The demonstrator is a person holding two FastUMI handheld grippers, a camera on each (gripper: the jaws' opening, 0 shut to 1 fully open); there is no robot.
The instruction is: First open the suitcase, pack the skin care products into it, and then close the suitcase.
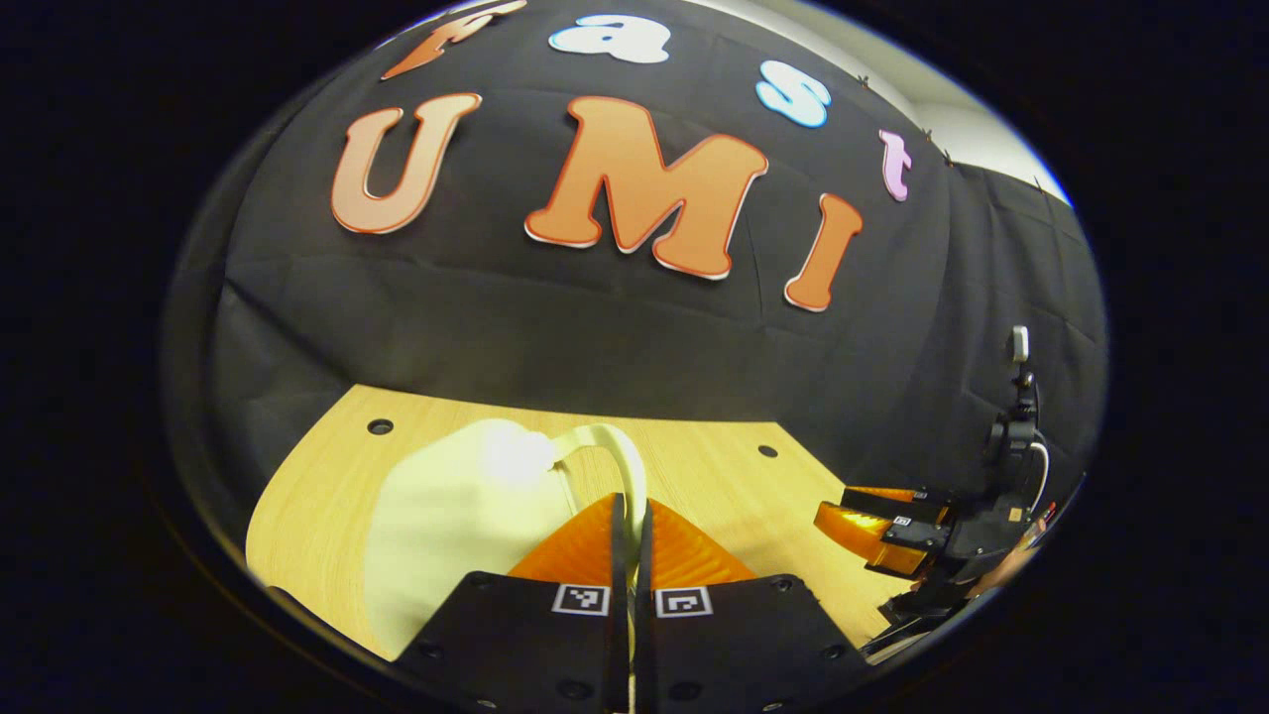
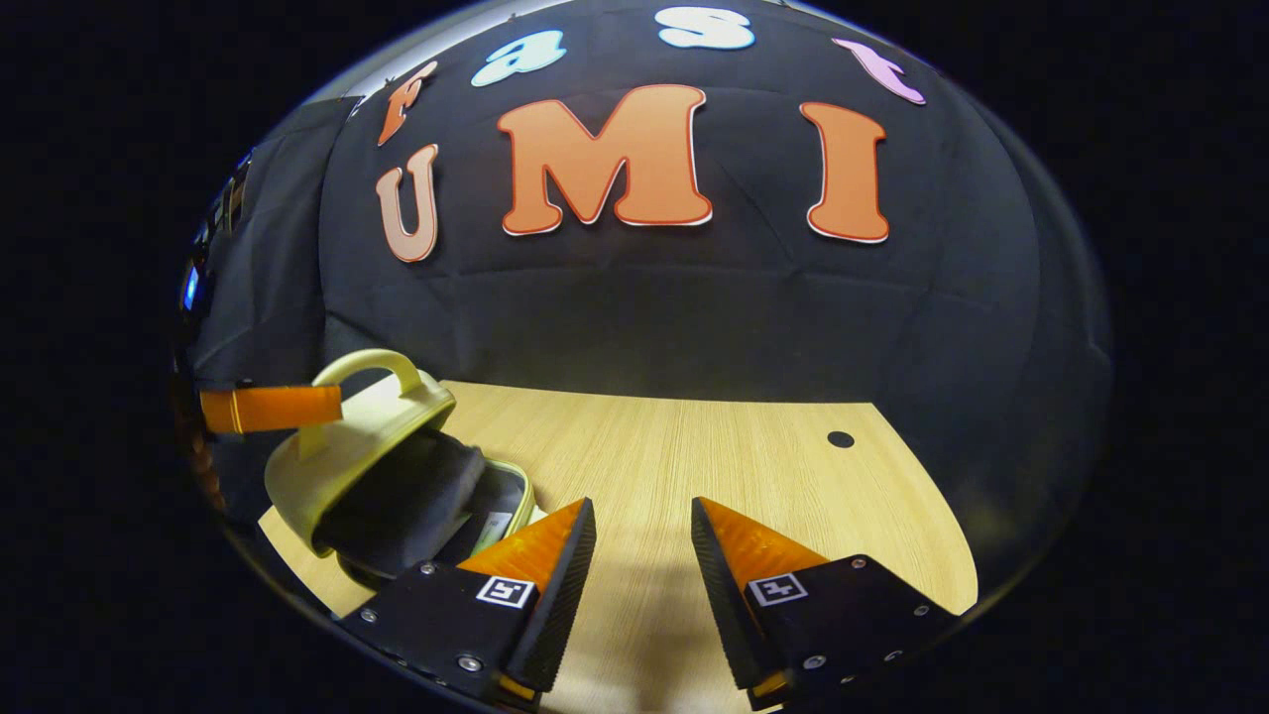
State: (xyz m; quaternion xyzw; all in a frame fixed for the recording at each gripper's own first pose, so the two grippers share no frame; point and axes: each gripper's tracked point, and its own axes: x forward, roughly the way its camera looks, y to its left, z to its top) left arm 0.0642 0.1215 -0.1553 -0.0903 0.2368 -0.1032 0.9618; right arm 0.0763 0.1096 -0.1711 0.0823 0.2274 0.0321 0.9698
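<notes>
The pale yellow suitcase (image 2: 367, 436) sits on the wooden table (image 2: 694, 466), its lid tilted up so the dark lining shows inside. The left gripper (image 1: 631, 516) has its fingers pressed together on the suitcase's curved handle (image 1: 620, 451), which rises between the tips in the left gripper view; in the right gripper view that gripper reaches in from the left edge beside the lid. The right gripper (image 2: 642, 540) hangs over bare table just to the right of the suitcase, its fingers apart and holding nothing. The booth's black cloth wall (image 2: 694, 317) stands behind the table.
</notes>
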